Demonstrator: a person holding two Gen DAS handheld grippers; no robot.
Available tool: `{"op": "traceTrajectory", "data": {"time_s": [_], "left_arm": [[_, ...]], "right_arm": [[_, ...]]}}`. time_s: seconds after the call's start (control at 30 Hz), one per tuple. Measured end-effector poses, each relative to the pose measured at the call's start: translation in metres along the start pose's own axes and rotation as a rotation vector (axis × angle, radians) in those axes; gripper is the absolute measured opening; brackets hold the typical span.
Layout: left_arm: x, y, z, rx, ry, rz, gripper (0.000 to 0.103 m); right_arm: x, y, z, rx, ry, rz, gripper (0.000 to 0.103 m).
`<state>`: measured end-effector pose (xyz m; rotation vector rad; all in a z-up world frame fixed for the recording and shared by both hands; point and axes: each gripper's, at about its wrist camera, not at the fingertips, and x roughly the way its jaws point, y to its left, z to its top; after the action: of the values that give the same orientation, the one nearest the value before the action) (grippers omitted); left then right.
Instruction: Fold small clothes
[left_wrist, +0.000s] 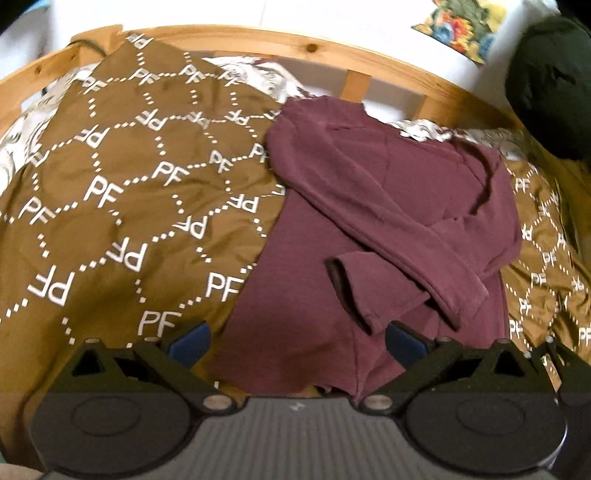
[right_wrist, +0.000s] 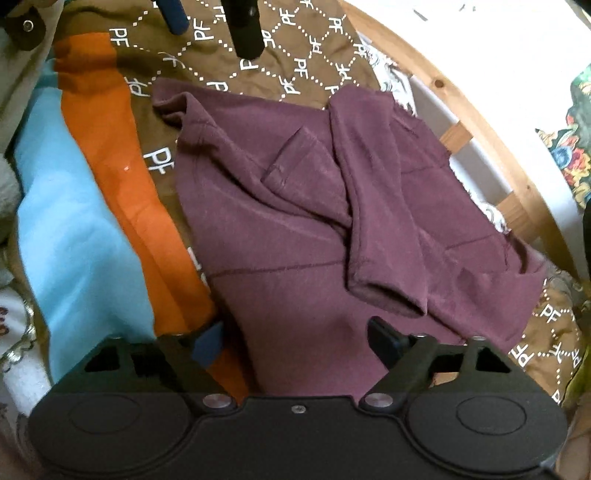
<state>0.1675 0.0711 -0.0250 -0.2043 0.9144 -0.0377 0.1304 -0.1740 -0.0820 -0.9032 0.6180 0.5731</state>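
Maroon top (left_wrist: 369, 206) was matt, soft knit; brown printed bedcover (left_wrist: 122, 177) smooth cloth with slight sheen; bed frame (left_wrist: 314, 48) knotty, varnished wood.

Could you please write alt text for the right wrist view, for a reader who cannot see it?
A maroon long-sleeved top lies on a brown bedspread printed with white PF letters, both sleeves folded across its front. The right gripper hangs over its near hem, jaws apart. Orange cloth and light blue cloth lie on the left.

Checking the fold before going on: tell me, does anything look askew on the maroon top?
Yes. The sleeves lie crossed at a slant over the top, cuffs loose, and its far edge is bunched.
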Motion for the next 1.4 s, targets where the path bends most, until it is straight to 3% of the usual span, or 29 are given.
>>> {"op": "traceTrajectory", "data": {"time_s": [0.07,0.13,0.23,0.27,0.4,0.5,0.7,0.87,1.0,1.17,1.3,1.4], "left_arm": [[0.000,-0.004,-0.001,0.022,-0.003,0.002,0.102],[0.000,-0.007,-0.002,0.034,-0.005,0.004,0.102],[-0.002,-0.008,-0.003,0.045,-0.022,-0.014,0.102],[-0.003,-0.009,-0.004,0.054,-0.032,-0.026,0.102],[-0.007,-0.022,-0.010,0.147,-0.051,-0.103,0.102],[-0.006,-0.042,-0.019,0.281,-0.051,-0.120,0.102],[0.012,-0.093,-0.049,0.586,-0.011,-0.036,0.102],[0.025,-0.118,-0.065,0.710,-0.035,0.056,0.102],[0.050,-0.128,-0.066,0.725,-0.034,0.185,0.098],[0.064,-0.121,-0.060,0.683,-0.015,0.370,0.076],[0.057,-0.101,-0.043,0.532,-0.015,0.408,0.069],[0.050,-0.089,-0.033,0.470,-0.026,0.416,0.057]], "right_arm": [[0.004,0.001,0.000,0.003,-0.001,-0.007,0.062],[0.009,0.002,0.000,0.009,0.004,-0.001,0.037],[0.008,0.004,0.001,-0.003,-0.016,-0.001,0.013],[0.005,0.002,0.001,0.004,-0.032,-0.001,0.010],[-0.010,-0.022,0.001,0.155,-0.103,0.010,0.007],[-0.019,-0.055,-0.005,0.382,-0.164,0.095,0.007],[-0.022,-0.093,-0.019,0.666,-0.212,0.204,0.007],[-0.024,-0.103,-0.025,0.771,-0.236,0.267,0.007],[-0.026,-0.106,-0.028,0.794,-0.245,0.278,0.007],[-0.028,-0.107,-0.031,0.795,-0.258,0.262,0.007],[-0.032,-0.107,-0.033,0.779,-0.269,0.225,0.007],[-0.036,-0.103,-0.032,0.743,-0.278,0.187,0.007]]}}
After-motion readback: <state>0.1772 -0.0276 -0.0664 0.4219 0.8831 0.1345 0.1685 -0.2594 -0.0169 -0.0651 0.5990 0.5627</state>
